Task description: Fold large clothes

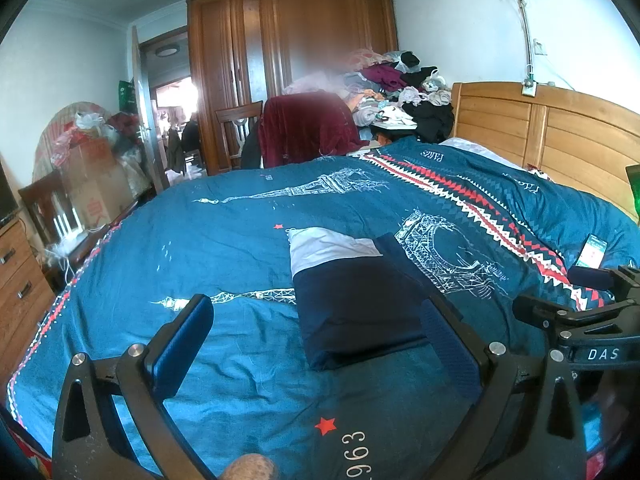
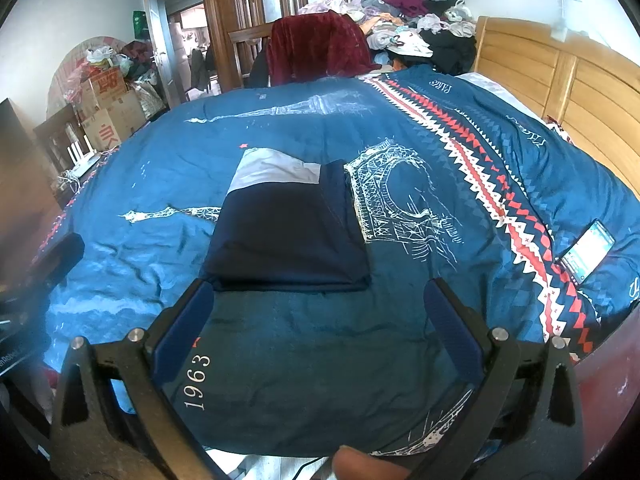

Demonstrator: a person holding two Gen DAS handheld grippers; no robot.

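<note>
Cluttered bedroom, blue Paris-print quilt [image 2: 400, 128] covering wooden-headboard bed [image 2: 568, 92], folded navy-and-white garment [image 2: 288, 224] lying mid-quilt, smartphone [image 2: 588, 250] well right, left tool [image 1: 316, 344] spread empty, right tool [image 2: 320, 320] spread empty

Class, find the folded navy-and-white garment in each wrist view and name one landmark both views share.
Left wrist view: the folded garment lies right of centre on the bedspread, nearer the right finger.
Right wrist view: the folded garment lies centre-left, just beyond the open fingers.
Shared landmark: the phone lying at the right on the bedspread.
</note>
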